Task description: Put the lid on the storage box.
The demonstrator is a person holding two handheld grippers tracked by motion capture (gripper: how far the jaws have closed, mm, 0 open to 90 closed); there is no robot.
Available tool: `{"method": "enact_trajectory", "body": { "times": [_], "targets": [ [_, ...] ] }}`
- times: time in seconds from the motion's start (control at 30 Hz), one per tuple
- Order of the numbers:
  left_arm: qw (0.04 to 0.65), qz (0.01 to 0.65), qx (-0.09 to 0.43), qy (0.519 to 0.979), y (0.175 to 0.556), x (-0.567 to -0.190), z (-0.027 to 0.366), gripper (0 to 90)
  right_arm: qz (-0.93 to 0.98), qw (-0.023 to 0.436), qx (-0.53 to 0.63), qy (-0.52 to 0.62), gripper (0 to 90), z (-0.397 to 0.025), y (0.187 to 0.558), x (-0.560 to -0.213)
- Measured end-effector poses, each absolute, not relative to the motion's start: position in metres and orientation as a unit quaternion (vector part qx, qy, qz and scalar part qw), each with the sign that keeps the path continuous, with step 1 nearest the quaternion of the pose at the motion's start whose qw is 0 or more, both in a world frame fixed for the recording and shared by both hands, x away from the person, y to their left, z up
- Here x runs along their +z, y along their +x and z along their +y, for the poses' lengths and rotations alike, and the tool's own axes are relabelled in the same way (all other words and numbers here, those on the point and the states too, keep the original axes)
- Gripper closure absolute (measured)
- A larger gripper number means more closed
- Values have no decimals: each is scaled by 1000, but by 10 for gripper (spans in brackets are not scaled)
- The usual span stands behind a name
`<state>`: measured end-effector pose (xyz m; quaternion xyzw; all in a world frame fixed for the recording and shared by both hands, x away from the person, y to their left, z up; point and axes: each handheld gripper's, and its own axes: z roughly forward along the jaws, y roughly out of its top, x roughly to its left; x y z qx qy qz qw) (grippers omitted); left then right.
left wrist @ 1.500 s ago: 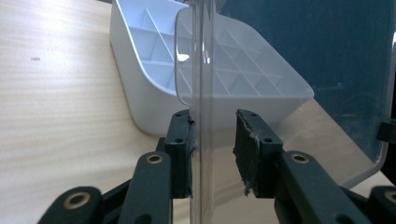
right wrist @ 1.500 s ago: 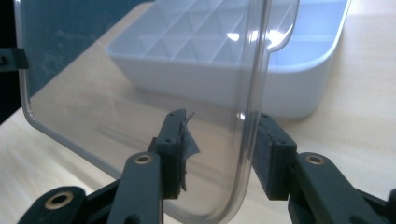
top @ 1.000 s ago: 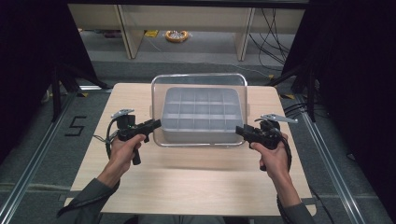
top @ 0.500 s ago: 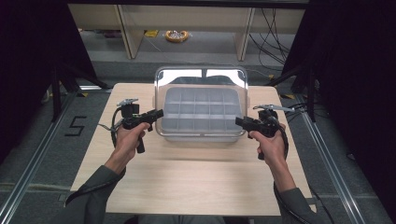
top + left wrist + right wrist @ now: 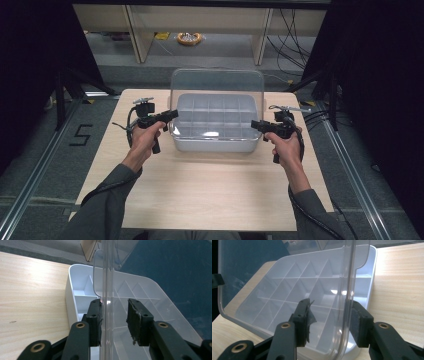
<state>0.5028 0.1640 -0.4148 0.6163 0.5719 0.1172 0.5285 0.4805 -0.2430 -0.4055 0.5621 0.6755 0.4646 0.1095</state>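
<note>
Grippers flank a clear plastic lid (image 5: 217, 97) raised upright over its white compartmented box (image 5: 215, 131) at the desk's far edge. Left gripper (image 5: 114, 320) and right gripper (image 5: 332, 321) each straddle a side edge, jaws partly open, gripping nothing.

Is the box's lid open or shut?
Open. The clear lid stands upright above the box, its empty compartments showing, with both claws at its side edges.

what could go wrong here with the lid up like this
Both claws look open around the clear lid rather than clamped: the left claw touches it with one pad only, and the right claw shows gaps too. The raised lid might slip and drop shut on the divided box. An uneven push from either side may twist the thin lid or slide the box across the table.
</note>
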Motion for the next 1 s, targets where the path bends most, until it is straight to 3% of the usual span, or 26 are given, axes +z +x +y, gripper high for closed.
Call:
{"method": "enact_trajectory", "body": {
  "times": [0.63,0.7,1.0],
  "targets": [
    [508,589,108,619,514,-433,158,628,672,99,455,575,558,-246,491,-425],
    [508,591,109,617,516,-434,159,626,658,81,453,596,557,-243,491,-424],
    [499,601,107,615,523,-446,158,605,668,92,451,584,525,-243,499,-434]
  ]
}}
